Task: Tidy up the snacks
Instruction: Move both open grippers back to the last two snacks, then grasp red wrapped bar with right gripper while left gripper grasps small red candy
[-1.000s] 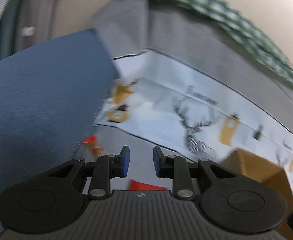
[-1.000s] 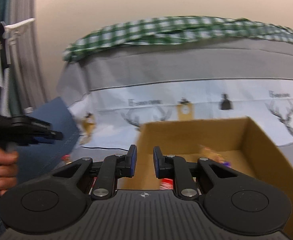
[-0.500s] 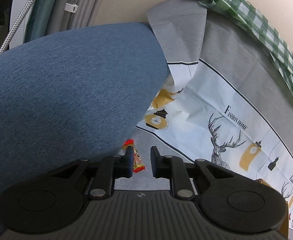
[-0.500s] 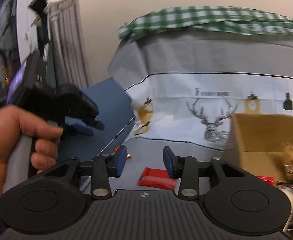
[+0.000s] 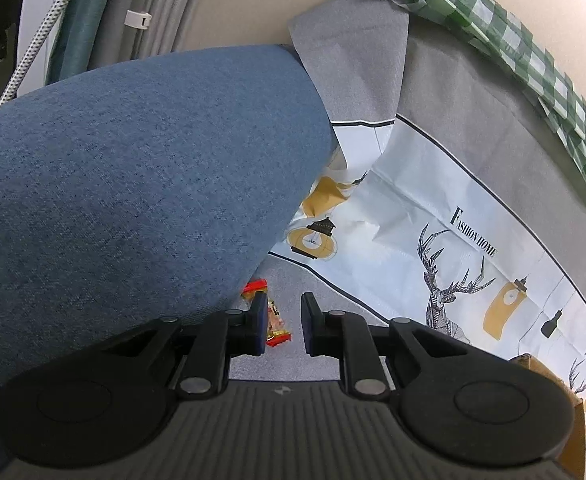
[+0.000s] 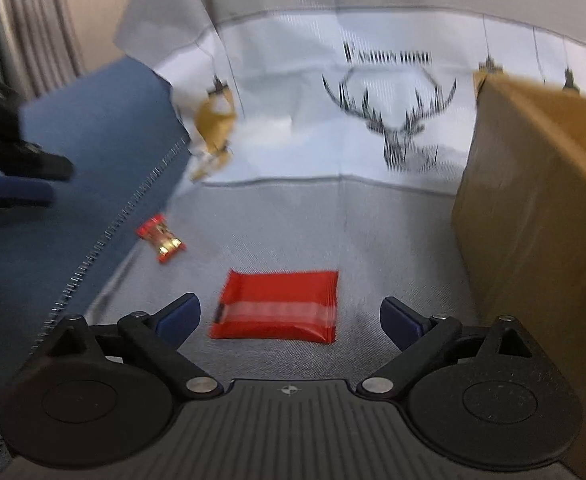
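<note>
Snacks loose on grey cloth beside cardboard box (image 6: 533, 208)

Right gripper (image 6: 289, 320) just spread wide, empty, above red packet (image 6: 275, 306) left of box; left gripper (image 5: 281, 324) nearly closed, empty, over small red-gold candy (image 5: 271, 316) farther left.

right gripper (image 6: 289, 316) jaws just opened wide, lowered over red packet (image 6: 275, 306), nothing gripped

A home room, by the look of it: ahead of the grippers hangs a deer-print cloth (image 5: 453, 248) beside a blue cushion (image 5: 133, 180), with curtains (image 5: 161, 4) behind.
</note>
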`<state>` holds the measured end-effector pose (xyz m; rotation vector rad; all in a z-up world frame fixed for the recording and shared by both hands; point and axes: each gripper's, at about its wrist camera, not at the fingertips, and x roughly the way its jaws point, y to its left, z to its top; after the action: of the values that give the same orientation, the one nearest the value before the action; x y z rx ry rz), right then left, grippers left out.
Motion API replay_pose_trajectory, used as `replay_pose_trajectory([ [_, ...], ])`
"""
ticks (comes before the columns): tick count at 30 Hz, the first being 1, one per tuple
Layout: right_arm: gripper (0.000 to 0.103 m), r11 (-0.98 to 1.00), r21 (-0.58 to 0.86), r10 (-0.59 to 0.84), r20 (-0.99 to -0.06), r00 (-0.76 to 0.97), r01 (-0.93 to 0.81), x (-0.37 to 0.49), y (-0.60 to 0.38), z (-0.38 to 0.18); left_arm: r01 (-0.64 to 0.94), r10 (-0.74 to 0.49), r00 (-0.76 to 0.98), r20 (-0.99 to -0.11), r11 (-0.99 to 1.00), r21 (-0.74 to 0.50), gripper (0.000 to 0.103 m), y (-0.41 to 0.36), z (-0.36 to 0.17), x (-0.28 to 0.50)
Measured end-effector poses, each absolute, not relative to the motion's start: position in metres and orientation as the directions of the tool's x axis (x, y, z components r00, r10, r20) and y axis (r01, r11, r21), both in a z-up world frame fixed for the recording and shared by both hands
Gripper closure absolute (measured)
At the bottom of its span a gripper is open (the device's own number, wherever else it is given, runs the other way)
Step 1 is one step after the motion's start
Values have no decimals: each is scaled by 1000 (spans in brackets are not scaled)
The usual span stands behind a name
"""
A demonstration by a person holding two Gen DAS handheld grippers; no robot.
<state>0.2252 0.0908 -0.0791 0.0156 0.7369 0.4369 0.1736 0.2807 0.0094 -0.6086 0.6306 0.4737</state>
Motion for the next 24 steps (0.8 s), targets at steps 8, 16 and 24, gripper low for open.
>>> replay_pose_trajectory([
  [8,2,896,133,397,-666,631,-424,235,118,-93,-574,222,708,-670,734,-363,82,278,6,178],
  [16,35,899,71,373,-640,671,-432,234,123,-89,-573,222,708,-670,735,-362,82,278,5,180],
  [24,46,891,87,395,-633,665,-446,221,100,-71,-565,194,712,-675,730,-386,82,280,3,182],
])
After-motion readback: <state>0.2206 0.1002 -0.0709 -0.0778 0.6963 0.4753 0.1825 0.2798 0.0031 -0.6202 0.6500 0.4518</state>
